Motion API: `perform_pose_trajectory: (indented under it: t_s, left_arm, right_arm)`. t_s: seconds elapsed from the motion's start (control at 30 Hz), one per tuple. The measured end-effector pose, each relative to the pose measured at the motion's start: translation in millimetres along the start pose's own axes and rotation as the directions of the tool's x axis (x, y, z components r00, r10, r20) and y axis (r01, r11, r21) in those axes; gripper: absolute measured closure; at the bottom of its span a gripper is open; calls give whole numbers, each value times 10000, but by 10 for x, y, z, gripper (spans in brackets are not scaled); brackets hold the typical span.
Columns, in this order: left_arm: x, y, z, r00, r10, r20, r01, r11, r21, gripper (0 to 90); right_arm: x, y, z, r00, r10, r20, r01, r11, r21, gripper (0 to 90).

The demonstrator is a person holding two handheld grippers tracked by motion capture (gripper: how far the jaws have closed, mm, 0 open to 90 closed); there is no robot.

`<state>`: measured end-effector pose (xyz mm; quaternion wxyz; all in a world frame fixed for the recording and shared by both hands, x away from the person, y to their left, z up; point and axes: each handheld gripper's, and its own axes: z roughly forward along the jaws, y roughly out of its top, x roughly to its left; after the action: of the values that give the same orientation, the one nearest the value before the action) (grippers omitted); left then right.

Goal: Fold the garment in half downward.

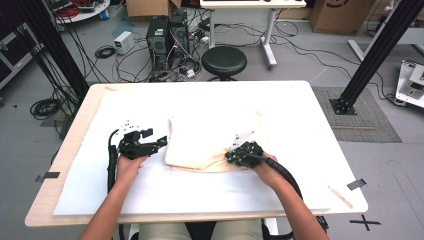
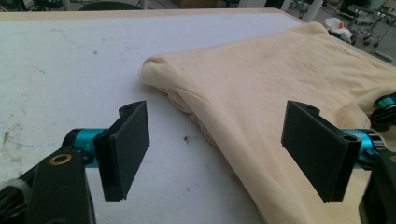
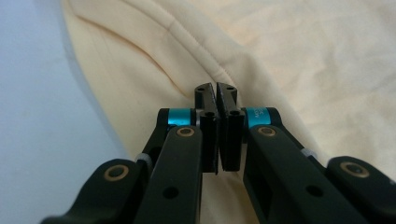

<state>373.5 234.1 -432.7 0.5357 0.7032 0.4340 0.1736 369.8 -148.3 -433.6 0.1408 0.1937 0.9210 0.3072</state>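
High view has the folded cream cloth mid-counter. Right gripper looks clamped on its near edge (nothing visible between the jaws), left gripper wide open beside it. Likely next: left grabs the fold.

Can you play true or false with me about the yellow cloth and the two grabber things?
1. The left gripper has its jaws wide apart. True.
2. The right gripper has its jaws wide apart. False: they are pressed together, over the cloth.
3. The cloth is bright red. False: it is pale yellow.
4. The cloth lies on a white sheet that covers the table. True.
5. The left gripper is lifting the cloth. False: nothing is between its jaws, and the cloth lies on the sheet beside it.
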Motion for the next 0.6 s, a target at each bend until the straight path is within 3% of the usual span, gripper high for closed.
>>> perform_pose_trajectory:
  t_s: [0.07, 0.17, 0.27, 0.33, 0.43, 0.5, 0.6]
  left_arm:
    - [10, 9, -12, 10000, -15, 6, 15, 10000, -65, 235]
    - [15, 10, -9, 10000, -70, 48, 70, 9999, -81, 235]
    - [18, 8, 5, 9999, -70, 106, 70, 10000, -40, 238]
    - [22, 6, 10, 9999, -55, 132, 54, 10000, 17, 238]
    - [15, 6, 10, 9998, -89, 156, 89, 10000, -17, 239]
    - [11, 7, 11, 9998, -91, 181, 91, 10000, -18, 240]
    - [12, 5, 16, 9998, -63, 172, 63, 10000, 20, 240]
  right_arm:
    - [-55, -5, -62, 9982, 399, -453, -423, 9976, -540, 872]
    - [-118, -30, -124, 9938, 895, -665, -955, 9910, -933, 721]
    - [-83, -27, -74, 9956, 664, -655, -718, 9938, -846, 682]
    - [-54, -5, 26, 9987, 442, -264, -454, 9979, -455, 682]
    - [-63, 14, 99, 9985, 539, -100, -541, 9981, -297, 769]
    - [-113, 6, 89, 9941, 1010, -385, -1019, 9945, -227, 866]
    - [-162, 0, 44, 9848, 1478, -912, -1493, 9887, -102, 897]
